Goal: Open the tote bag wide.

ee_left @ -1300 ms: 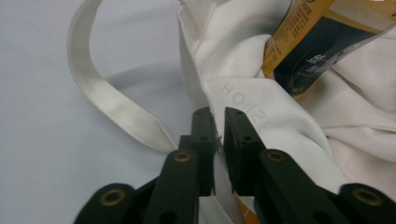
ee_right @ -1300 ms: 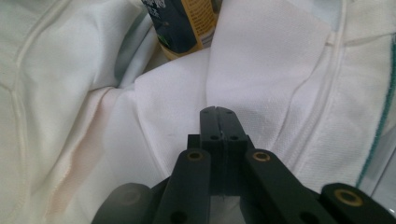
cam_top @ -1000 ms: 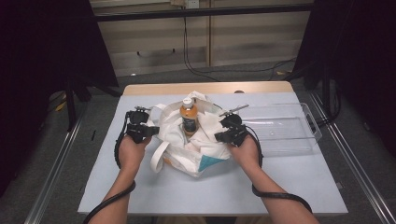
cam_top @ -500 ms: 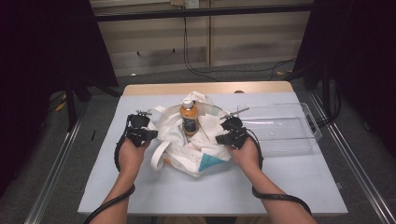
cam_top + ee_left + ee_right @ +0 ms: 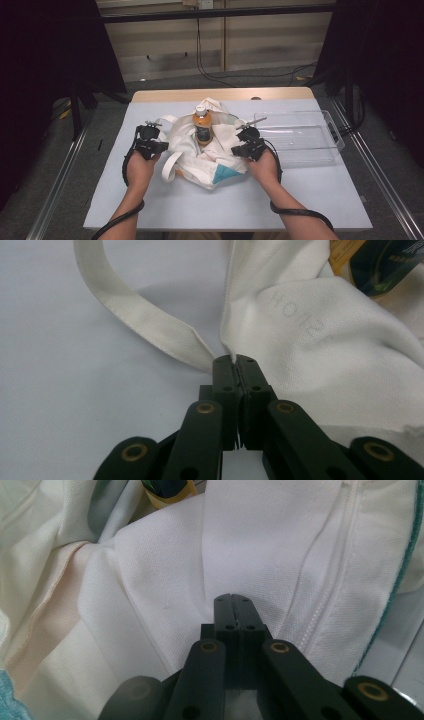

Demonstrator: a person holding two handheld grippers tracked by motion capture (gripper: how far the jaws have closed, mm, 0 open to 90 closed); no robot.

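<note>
White cloth tote bag [image 5: 200, 155] with a teal patch lies crumpled in the middle of the light grey table [image 5: 150, 210], a little toward the far edge, and an orange drink bottle with a white cap [image 5: 202, 128] stands upright inside its open mouth. The left gripper [image 5: 159, 146] is clenched on the left edge of the bag; in the left gripper view its jaws are pressed together on the hem [image 5: 227, 347], just where the flat white strap [image 5: 140, 315] joins the cloth. The right gripper [image 5: 239, 149] is clenched too, and in the right gripper view its jaws pinch a fold of the white fabric [image 5: 250, 555] near a seam. I judge the step in hand to be holding the bag open on both sides around the bottle. The next move probably calls for pulling the cloth down or apart evenly, without tipping the bottle. A clear plastic tray [image 5: 325, 145] sits near the right edge of the table. The lower part of the bottle is hidden by cloth, its label is cut off in both gripper views, and how much fabric each jaw pair holds is hard to tell.
</note>
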